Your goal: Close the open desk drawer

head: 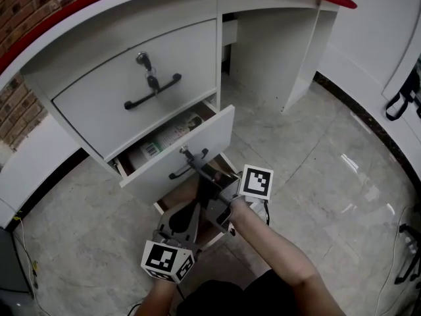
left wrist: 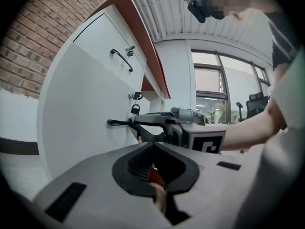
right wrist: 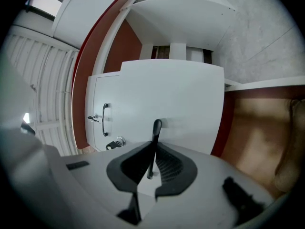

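Clamping the thin black bar handle (right wrist: 156, 130) of the open white lower desk drawer (head: 209, 137), beneath the shut upper drawer (head: 118, 91), the right claw (right wrist: 152, 159) holds; the left claw (left wrist: 152, 149) rests together, empty. Rigid, the drawer should slide if pushed squarely there.

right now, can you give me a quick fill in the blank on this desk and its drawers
1. The right gripper is shut on the lower drawer's black ____.
2. The lower drawer stands ____, with printed paper inside.
3. A ____ sits in the upper drawer's lock.

Missing words: handle; open; key
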Available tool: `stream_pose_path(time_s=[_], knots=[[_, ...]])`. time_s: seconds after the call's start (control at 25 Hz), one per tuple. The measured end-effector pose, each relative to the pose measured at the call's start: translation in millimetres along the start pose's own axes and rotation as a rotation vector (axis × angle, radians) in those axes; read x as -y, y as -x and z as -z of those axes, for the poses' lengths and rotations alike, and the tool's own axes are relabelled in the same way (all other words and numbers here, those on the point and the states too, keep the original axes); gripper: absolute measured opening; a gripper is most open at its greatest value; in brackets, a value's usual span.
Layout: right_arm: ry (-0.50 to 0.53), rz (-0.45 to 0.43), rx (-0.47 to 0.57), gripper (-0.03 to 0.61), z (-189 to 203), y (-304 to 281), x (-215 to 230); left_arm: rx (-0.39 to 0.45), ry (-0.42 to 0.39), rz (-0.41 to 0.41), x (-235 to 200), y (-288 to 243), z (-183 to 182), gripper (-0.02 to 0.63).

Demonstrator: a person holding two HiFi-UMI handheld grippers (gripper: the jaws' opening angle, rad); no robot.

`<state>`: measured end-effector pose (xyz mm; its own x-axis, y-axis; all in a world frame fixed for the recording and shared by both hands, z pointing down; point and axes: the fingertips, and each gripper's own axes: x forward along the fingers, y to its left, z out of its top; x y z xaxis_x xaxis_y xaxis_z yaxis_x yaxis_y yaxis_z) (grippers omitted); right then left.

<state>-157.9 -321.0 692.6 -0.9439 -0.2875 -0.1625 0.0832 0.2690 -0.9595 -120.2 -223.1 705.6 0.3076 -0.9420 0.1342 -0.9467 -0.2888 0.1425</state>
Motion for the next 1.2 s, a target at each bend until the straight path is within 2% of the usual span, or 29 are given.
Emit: stream_pose_path(time_s=[1.2], knots=[[-0.045, -0.008, 0.012, 0.032, -15, -59, 16, -0.025, 0.012, -0.041, -31, 0, 15, 0.008]])
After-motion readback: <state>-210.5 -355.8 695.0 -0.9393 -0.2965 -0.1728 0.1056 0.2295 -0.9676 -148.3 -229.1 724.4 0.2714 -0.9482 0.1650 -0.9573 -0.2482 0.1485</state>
